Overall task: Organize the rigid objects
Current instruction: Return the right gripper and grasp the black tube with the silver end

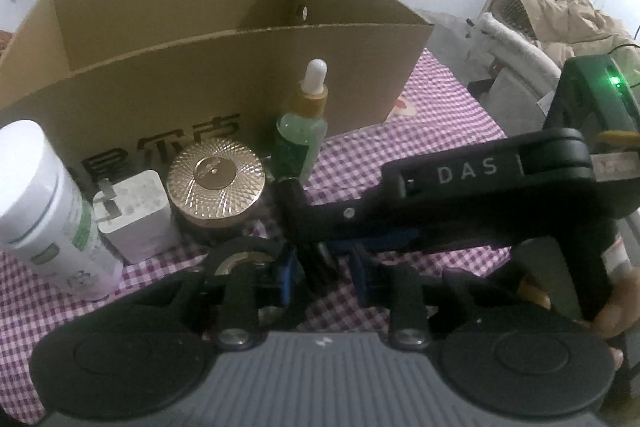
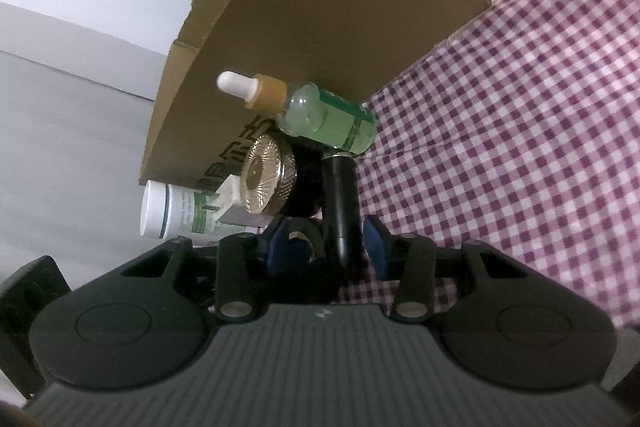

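Note:
An open cardboard box [image 1: 224, 75] stands on a purple checked cloth [image 1: 432, 123]. In front of it stand a white bottle [image 1: 44, 203], a white charger plug [image 1: 136, 215], a gold-lidded jar [image 1: 216, 183] and a green dropper bottle [image 1: 302, 143]. A black tube [image 2: 340, 203] runs from the base of the dropper bottle [image 2: 328, 119] to between the blue pads of my right gripper [image 2: 328, 247]. That gripper is rolled on its side, and the pads stand a little apart from the tube. My left gripper [image 1: 323, 277] has a dark thing between its pads. I cannot tell whether they press on it.
The right gripper's black body [image 1: 468, 179], marked DAS, crosses the left wrist view from the right, with a hand behind it. A black ring-shaped thing with a gold inside [image 1: 240, 259] lies in front of the jar. Beige clothing on a chair [image 1: 560, 23] is beyond the table's right edge.

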A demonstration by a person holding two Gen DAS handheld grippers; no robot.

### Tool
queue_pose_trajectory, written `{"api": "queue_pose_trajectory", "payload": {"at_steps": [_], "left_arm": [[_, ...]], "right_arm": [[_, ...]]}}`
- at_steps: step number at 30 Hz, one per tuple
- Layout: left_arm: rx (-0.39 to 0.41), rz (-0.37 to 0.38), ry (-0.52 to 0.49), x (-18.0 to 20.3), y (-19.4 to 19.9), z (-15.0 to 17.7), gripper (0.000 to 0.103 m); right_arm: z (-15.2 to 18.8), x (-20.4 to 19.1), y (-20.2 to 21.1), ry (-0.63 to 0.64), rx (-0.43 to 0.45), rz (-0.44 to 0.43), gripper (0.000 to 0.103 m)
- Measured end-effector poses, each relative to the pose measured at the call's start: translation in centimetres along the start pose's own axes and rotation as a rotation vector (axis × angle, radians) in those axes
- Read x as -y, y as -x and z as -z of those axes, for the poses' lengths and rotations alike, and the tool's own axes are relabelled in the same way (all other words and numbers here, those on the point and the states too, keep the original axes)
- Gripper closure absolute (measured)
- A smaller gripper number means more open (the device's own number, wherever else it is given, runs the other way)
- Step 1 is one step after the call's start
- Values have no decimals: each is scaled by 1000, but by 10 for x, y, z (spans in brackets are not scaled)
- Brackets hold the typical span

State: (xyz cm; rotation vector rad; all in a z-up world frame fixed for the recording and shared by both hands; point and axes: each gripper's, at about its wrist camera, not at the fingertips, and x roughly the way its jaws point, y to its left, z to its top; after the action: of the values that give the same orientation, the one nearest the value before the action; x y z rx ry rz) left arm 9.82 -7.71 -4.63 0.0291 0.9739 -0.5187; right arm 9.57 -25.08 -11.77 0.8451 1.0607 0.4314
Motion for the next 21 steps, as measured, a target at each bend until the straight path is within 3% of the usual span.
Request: {"api": "queue_pose_trajectory", "payload": {"at_steps": [8, 16, 21], "left_arm": [[-13, -14, -10, 2, -10, -11, 74], [-37, -36, -4, 0, -17, -19, 69], [-56, -8, 23, -1, -20, -22, 69]], "right_arm": [[-6, 14, -11, -79, -13, -82, 64], [-11, 17, -13, -67, -22, -97, 64], [-11, 16, -14, -59, -24, -99, 64]]}}
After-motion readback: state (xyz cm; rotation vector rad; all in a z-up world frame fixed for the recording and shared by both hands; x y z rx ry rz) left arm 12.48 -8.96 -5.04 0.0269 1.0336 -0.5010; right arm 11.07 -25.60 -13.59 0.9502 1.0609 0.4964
